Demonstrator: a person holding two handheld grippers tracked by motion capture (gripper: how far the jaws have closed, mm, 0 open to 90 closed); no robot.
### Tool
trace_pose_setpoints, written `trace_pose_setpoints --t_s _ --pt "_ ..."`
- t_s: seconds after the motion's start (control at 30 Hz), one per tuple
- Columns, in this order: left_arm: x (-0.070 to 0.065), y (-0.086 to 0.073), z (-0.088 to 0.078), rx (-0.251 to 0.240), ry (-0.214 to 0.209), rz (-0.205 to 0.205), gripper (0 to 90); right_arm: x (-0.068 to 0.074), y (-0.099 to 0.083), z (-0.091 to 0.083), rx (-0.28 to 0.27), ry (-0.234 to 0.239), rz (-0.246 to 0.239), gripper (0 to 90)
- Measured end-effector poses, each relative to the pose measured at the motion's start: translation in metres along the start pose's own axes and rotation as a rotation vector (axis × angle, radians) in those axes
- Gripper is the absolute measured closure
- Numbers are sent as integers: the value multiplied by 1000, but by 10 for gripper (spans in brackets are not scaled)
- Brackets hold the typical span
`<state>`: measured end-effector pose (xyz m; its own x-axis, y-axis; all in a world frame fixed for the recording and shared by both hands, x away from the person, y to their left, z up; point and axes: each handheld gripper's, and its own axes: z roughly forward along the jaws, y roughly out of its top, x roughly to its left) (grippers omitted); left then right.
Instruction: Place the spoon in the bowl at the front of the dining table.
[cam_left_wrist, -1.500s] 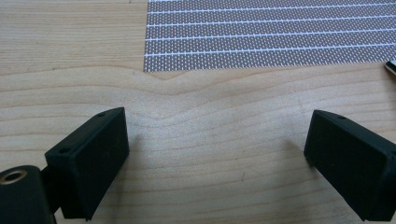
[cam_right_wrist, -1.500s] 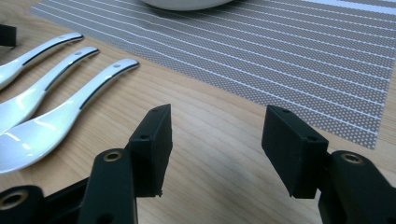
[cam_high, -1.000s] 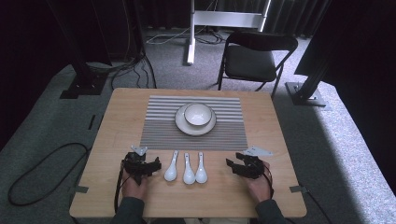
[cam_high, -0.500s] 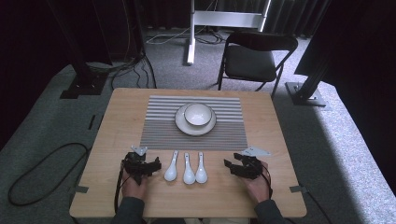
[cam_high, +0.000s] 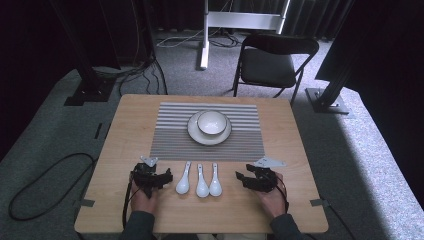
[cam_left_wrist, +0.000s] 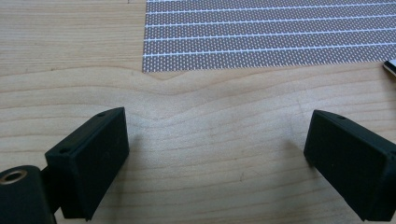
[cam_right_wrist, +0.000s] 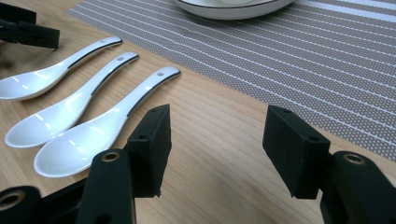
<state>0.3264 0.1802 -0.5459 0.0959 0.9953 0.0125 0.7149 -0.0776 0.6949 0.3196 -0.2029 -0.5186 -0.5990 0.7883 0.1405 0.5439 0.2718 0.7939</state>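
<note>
1. While both grippers rested low at the near edge of the table (cam_high: 120, 125), the right gripper (cam_right_wrist: 215, 135) had its jaws spread wide with only bare wood between them.
2. Just to that gripper's left lay three white spoons (cam_right_wrist: 88, 112) side by side, bowls toward the person and handles pointing to the mat (cam_right_wrist: 289, 51); its left jaw stood just beside the nearest spoon (cam_right_wrist: 100, 133), and whether they touched could not be told.
3. From above, the right gripper (cam_high: 254, 179) sat right of the spoons (cam_high: 200, 180), held by a hand (cam_high: 272, 197).
4. The left gripper (cam_high: 152, 176) sat left of the spoons, near the first one, in the other hand (cam_high: 142, 200).
5. Its own view showed the left gripper (cam_left_wrist: 217, 144) with jaws wide apart, empty, over bare wood short of the mat's (cam_left_wrist: 271, 35) corner.
6. Farther out, on the striped mat (cam_high: 170, 135), a bowl (cam_high: 212, 122) stood on a plate (cam_high: 196, 135).
7. Beyond the table stood a chair (cam_high: 270, 60).
</note>
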Motion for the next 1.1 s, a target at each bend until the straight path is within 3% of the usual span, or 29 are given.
trace_pose_setpoints --t_s 1.1 --pt "0 0 0 0 -1 1 69 21 17 2 14 40 -28 410"
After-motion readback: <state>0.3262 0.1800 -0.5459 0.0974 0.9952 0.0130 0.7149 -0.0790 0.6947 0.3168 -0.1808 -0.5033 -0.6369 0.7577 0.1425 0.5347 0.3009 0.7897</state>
